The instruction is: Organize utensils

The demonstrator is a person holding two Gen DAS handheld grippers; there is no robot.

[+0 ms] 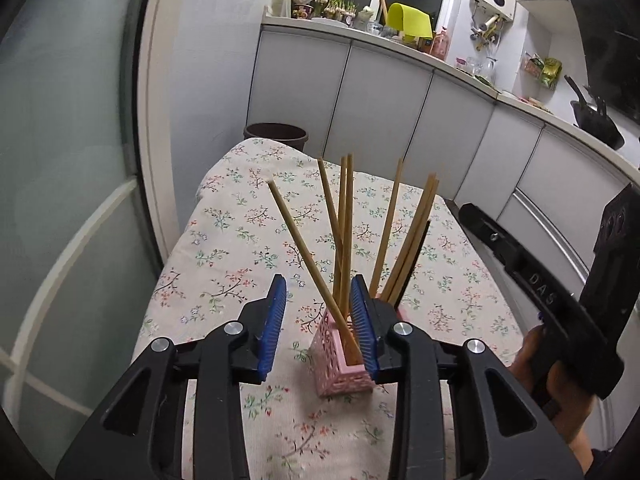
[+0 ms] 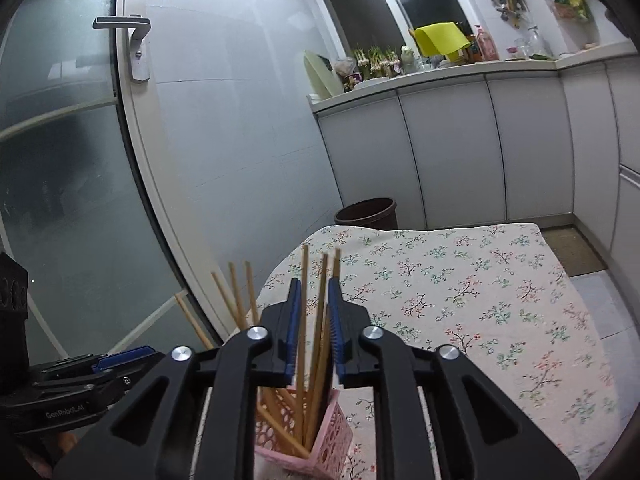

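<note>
left gripper (image 1: 320, 320): fingers apart, straddling one leaning chopstick, not clamped
right gripper (image 2: 313, 328): fingers apart, narrow gap around upright sticks, no grip
chopsticks (image 1: 347, 232): all standing in pink basket (image 1: 340, 376)
basket: on floral tablecloth (image 1: 224, 264)
progress: probably near done; no loose sticks visible

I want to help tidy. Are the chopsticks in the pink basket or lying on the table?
In. The wooden chopsticks stand fanned inside the pink perforated plastic basket; none lie on the visible floral tablecloth.

left wrist: close above pink holder (image 1: 343, 354), facing 12 o'clock | right wrist: closer, same heading | shared: holder, floral tablecloth (image 2: 480, 280)
</note>
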